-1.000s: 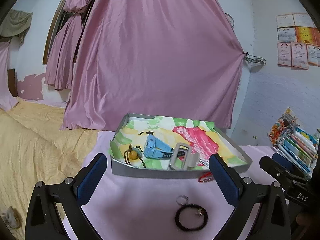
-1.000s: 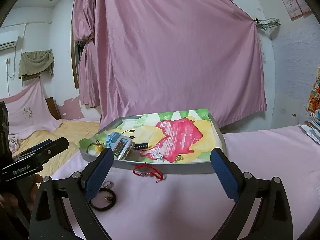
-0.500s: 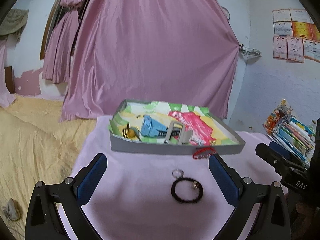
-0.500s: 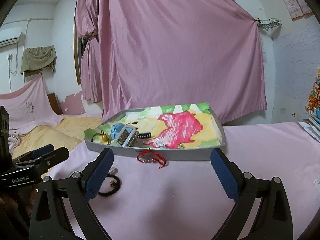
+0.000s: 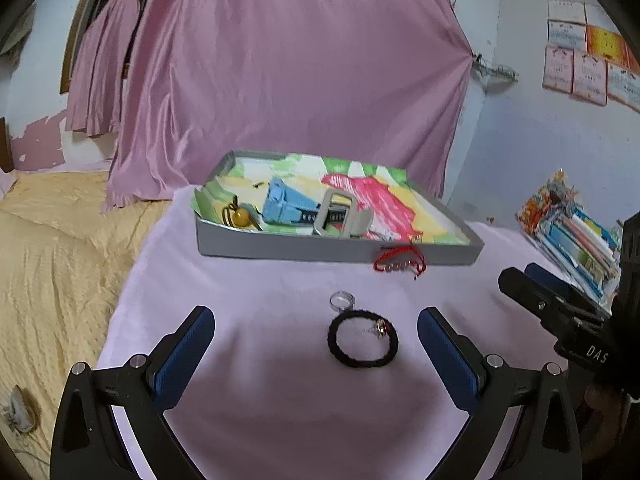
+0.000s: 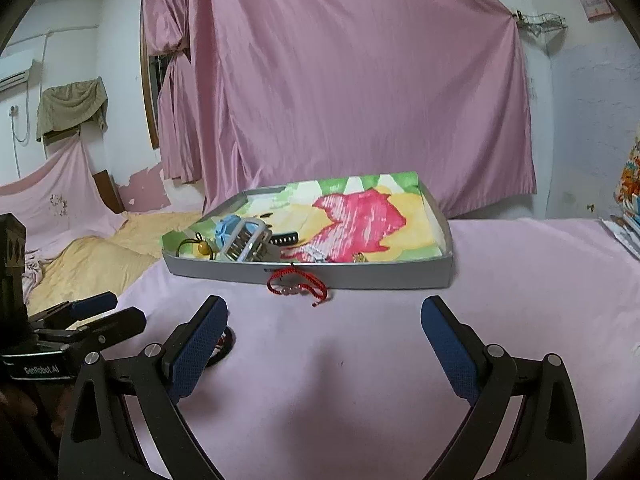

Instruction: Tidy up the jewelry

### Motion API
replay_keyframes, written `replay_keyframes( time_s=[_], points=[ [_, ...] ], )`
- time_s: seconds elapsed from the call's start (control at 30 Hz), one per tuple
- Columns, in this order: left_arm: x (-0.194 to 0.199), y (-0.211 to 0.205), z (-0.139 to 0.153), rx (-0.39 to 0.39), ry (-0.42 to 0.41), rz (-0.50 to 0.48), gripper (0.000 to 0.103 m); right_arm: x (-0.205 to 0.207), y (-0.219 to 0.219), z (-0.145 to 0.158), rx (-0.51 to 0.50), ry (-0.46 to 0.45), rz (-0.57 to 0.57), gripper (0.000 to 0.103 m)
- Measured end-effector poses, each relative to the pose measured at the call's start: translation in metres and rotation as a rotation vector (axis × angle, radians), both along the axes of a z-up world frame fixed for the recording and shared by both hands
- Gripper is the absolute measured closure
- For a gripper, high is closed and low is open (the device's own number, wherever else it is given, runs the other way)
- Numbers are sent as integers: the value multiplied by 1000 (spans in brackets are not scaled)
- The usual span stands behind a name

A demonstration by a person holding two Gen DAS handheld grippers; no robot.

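Jewelry tray on pink cloth, pink curtain behind, both grippers spread

Black hair tie mostly hidden behind the right hand-held gripper's left finger; small charm on it too tiny to identify

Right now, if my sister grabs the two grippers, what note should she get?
Left gripper: open, empty, hovering near the black hair tie.
Right gripper: open, empty, facing the red bracelet.
In the gray tray: blue watch, silver watch, yellow bead pendant.
Left out on the pink cloth: hair tie, clear ring, red bracelet by the tray's front wall.
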State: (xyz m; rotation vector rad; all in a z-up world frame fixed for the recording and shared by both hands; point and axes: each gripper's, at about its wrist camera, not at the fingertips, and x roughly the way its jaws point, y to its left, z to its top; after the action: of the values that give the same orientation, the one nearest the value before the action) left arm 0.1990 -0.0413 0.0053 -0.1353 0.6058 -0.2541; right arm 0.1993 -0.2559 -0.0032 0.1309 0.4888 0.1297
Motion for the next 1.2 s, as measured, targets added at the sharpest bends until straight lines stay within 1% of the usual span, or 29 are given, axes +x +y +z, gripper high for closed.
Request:
replay_keyframes(
  time_s=[0.03, 0.1, 0.13, 0.2, 0.23, 0.3, 0.4, 0.5, 0.6, 0.63, 0.7, 0.83, 0.93, 0.97, 1.03, 1.1, 1.13, 1.2],
  points=[
    [2, -1, -2, 3, 14, -4, 5, 1, 0, -1, -2, 9, 1, 8],
    [5, -3, -4, 7, 39, -9, 16, 4, 1, -4, -7, 29, 5, 8],
    [8, -4, -7, 6, 62, -12, 17, 6, 1, -5, -10, 39, 8, 8],
    [11, -5, -11, 3, 92, -15, 25, 7, 2, -7, -12, 52, 10, 8],
    [13, -5, -13, 1, 105, -19, 27, 8, 2, -8, -12, 58, 12, 8],
    [16, -7, -17, 5, 140, -29, 39, 10, 2, -10, -8, 72, 13, 8],
    [21, -10, -22, 12, 184, -39, 49, 12, 2, -12, -2, 86, 15, 8],
    [23, -13, -24, 25, 197, -38, 58, 15, 3, -13, -3, 102, 20, 8],
    [26, -17, -23, 40, 205, -41, 63, 19, 4, -15, 2, 128, 28, 8],
    [27, -19, -22, 54, 207, -40, 65, 20, 3, -15, 5, 136, 28, 8],
    [28, -22, -22, 77, 210, -42, 72, 23, 3, -17, 15, 152, 32, 8],
    [31, -29, -22, 119, 219, -57, 83, 27, 5, -19, 17, 171, 42, 8],
    [32, -35, -21, 158, 217, -64, 83, 33, 7, -21, 9, 196, 56, 8],
    [33, -36, -20, 171, 216, -66, 84, 36, 8, -21, 4, 206, 59, 9],
    [34, -40, -20, 201, 212, -65, 87, 42, 11, -23, -9, 228, 73, 14],
    [35, -41, -19, 212, 212, -67, 92, 49, 14, -24, -24, 252, 89, 24],
    [36, -41, -19, 212, 213, -69, 93, 53, 15, -25, -28, 267, 99, 26],
    [38, -41, -19, 212, 213, -72, 96, 59, 18, -27, -37, 289, 107, 34]
  ],
)
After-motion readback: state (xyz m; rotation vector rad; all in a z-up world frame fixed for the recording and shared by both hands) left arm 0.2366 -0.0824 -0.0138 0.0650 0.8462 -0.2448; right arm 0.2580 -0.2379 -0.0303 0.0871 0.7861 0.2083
